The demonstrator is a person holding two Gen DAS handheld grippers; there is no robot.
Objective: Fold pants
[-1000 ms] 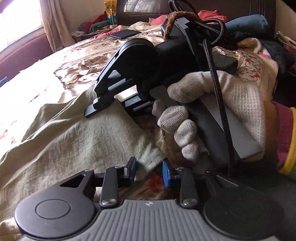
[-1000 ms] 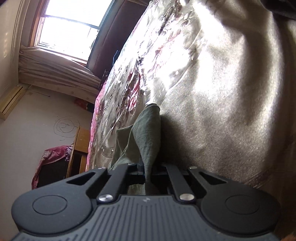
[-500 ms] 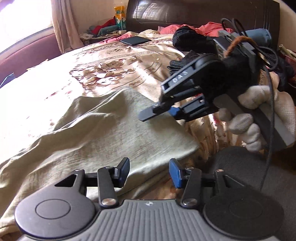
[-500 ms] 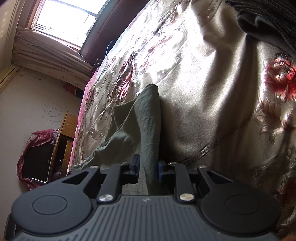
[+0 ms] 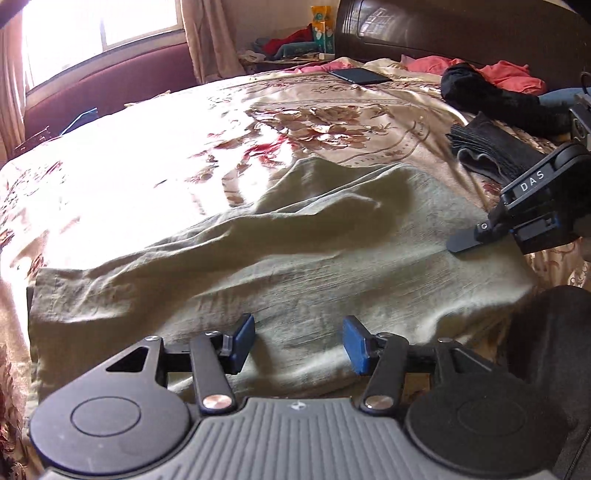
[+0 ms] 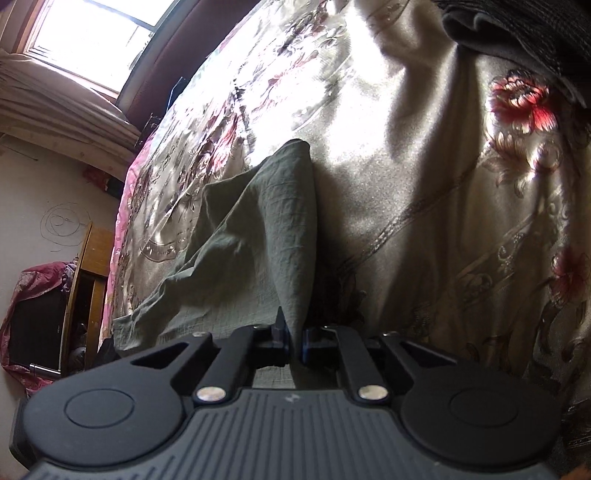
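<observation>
In the left wrist view, the olive-green cotton pants (image 5: pixel 295 251) are spread on the shiny floral bedspread (image 5: pixel 155 155); the left gripper (image 5: pixel 299 343) is opening, nothing gripped. In the right wrist view, a raised pants fold is pinched by the right gripper (image 6: pixel 294 345).

There were one pair of green pants (image 5: pixel 303 236) spread on one floral bedspread (image 5: pixel 147 158), two grippers, the left gripper (image 5: pixel 299 343) and the right gripper (image 6: pixel 294 341), one dark phone (image 5: pixel 360 75), one black garment (image 5: pixel 480 92), one folded dark cloth (image 5: pixel 491 147) and one window (image 5: pixel 99 29).
</observation>
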